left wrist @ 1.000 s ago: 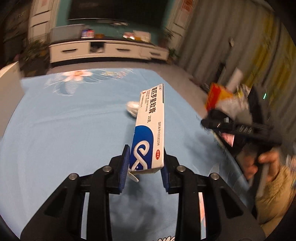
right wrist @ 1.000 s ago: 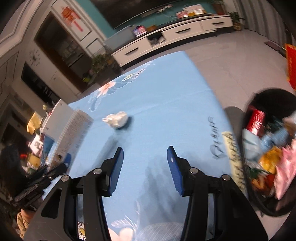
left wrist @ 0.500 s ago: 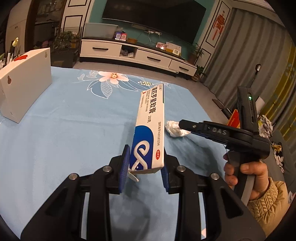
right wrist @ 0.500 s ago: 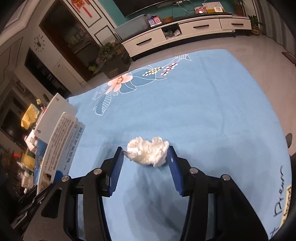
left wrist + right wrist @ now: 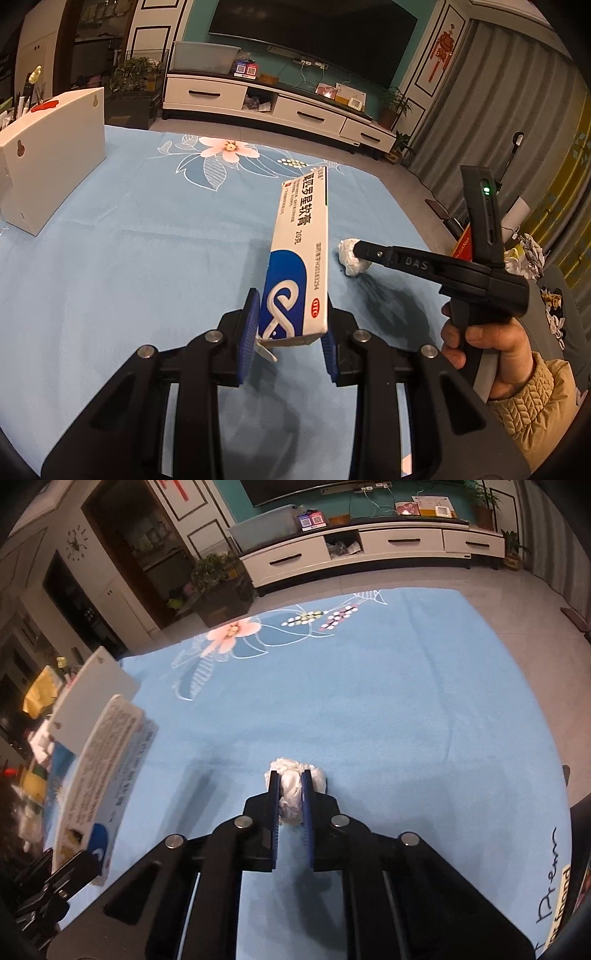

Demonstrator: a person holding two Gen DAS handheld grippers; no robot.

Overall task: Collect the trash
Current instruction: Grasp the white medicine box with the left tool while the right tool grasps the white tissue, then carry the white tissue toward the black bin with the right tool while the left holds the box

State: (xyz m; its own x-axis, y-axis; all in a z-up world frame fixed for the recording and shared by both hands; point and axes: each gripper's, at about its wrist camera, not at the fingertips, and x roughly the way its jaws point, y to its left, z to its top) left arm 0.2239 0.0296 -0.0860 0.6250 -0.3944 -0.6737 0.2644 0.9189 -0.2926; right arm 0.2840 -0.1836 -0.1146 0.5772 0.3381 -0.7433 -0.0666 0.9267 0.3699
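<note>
The right hand-held gripper [image 5: 290, 788], open a moment ago, is closing its jaws on the crumpled tissue [image 5: 295, 775] at the blue tabletop's [image 5: 406, 701] six o'clock. The left hand-held gripper [image 5: 290, 328] still clamps the ointment box [image 5: 299, 266], so both pieces look ready for binning.

My left claw [image 5: 290, 321] points forward and down, its blue pads clamped on the lower end of a medicine box [image 5: 299, 258], which juts up and away from me. My right claw [image 5: 290, 790] tilts down too, its jaws closing, pads pressed on a crumpled tissue wad [image 5: 295, 779]. My right hand [image 5: 487, 350], in a quilted sleeve, grips its handle.
</note>
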